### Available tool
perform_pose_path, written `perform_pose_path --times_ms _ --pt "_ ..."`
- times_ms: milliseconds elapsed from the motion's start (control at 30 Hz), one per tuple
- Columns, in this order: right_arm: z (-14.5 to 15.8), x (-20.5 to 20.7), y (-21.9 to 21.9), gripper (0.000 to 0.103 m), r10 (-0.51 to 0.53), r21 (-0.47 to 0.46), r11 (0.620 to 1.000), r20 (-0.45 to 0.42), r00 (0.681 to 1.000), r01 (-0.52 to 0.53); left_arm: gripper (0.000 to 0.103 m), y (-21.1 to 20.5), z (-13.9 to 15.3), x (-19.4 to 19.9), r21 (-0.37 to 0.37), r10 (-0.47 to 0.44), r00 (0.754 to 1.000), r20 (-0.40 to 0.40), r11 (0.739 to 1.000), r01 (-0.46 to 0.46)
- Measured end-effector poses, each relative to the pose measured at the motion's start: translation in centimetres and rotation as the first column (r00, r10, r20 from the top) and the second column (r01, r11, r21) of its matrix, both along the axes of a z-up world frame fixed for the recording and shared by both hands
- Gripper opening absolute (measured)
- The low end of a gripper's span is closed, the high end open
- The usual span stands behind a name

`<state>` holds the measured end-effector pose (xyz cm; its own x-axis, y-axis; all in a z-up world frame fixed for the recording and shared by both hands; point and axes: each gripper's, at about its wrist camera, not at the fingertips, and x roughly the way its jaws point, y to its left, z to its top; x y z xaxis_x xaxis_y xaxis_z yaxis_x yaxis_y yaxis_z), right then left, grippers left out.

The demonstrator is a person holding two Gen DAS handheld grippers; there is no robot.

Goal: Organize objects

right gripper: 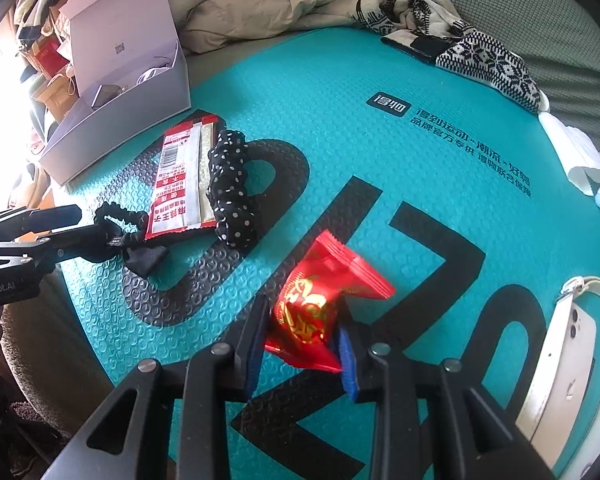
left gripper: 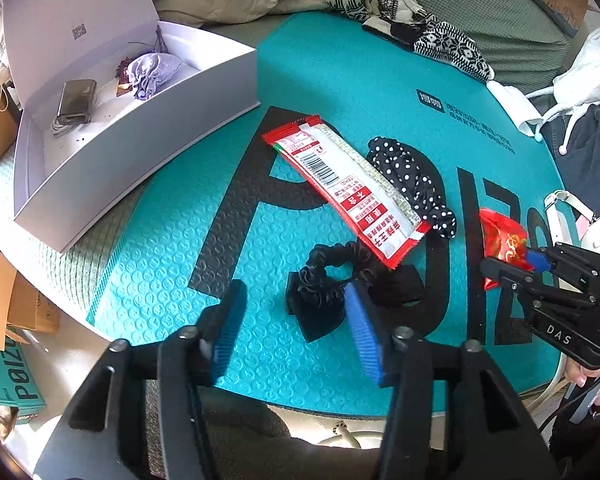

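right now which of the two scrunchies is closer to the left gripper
The plain black scrunchie: it lies right at the open left gripper. The polka-dot scrunchie sits farther off, beyond the long snack packet.

two scrunchies [left gripper: 332, 280], two snack packets [left gripper: 348, 184], one white box [left gripper: 140, 120]

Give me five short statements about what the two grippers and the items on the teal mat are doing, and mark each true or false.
1. The right gripper is clamped on the red candy wrapper. True.
2. The left gripper grips the black scrunchie. False: its jaws are open, with the scrunchie beside one finger.
3. The long snack packet lies partly over the polka-dot scrunchie. True.
4. The white box is closed. False: its lid stands open.
5. The box is empty. False: a lilac pouch lies inside.
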<state>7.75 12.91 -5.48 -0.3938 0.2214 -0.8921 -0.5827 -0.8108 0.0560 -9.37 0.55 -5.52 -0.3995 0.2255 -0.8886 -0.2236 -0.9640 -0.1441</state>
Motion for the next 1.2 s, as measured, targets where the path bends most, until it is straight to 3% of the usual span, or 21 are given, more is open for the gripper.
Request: perform_pose_path --times_ms 33,133,300,367,500,600,700,767,933,1200 --pt "0.0 -0.1 0.0 0.031 0.001 0.001 1.000 0.002 1.000 -0.001 0.065 0.1 0.1 0.0 0.011 -0.010 1.000 -0.010 1.000 0.010" --pt "0.0 -0.3 0.1 0.031 -0.002 0.002 1.000 0.008 1.000 0.002 0.066 0.9 0.1 -0.3 0.043 -0.043 0.999 -0.010 0.998 0.043" --pt "0.0 -0.4 0.3 0.031 -0.005 0.002 1.000 0.019 1.000 0.005 0.067 2.3 -1.6 -1.4 0.033 -0.062 0.997 0.052 0.998 0.060" --pt "0.0 -0.5 0.3 0.031 -0.004 0.003 1.000 0.022 1.000 0.004 0.076 2.4 -1.7 -1.6 0.057 -0.065 0.997 0.032 0.996 0.063" --pt "-0.1 -0.8 0.2 0.031 0.002 0.007 1.000 0.025 1.000 -0.002 0.076 2.7 -2.0 -1.5 0.052 -0.056 0.998 0.014 0.997 0.055" --pt "-0.1 -1.0 0.1 0.031 0.008 0.011 1.000 0.027 1.000 -0.008 0.063 2.8 -2.1 -1.2 0.003 -0.053 0.999 -0.007 0.999 0.053" --pt "0.0 -1.0 0.0 0.031 0.023 0.015 1.000 0.028 0.999 -0.023 0.050 2.5 -1.9 -1.0 0.015 -0.067 0.998 -0.003 0.998 0.067" --pt "0.0 -1.0 -0.3 0.031 0.051 0.011 0.999 0.025 0.998 -0.051 0.038 2.1 -1.8 -0.9 0.044 -0.062 0.998 0.002 0.997 0.062" --pt "0.1 -0.6 -0.7 0.030 0.052 0.010 0.999 0.024 0.998 -0.052 0.021 0.9 -1.5 -0.5 0.145 -0.042 0.998 0.037 0.989 0.036" --pt "0.6 -0.4 -1.0 0.030 0.052 0.019 0.998 0.019 0.998 -0.052 0.012 0.4 -0.5 0.3 0.134 -0.017 1.000 0.023 0.991 0.014"
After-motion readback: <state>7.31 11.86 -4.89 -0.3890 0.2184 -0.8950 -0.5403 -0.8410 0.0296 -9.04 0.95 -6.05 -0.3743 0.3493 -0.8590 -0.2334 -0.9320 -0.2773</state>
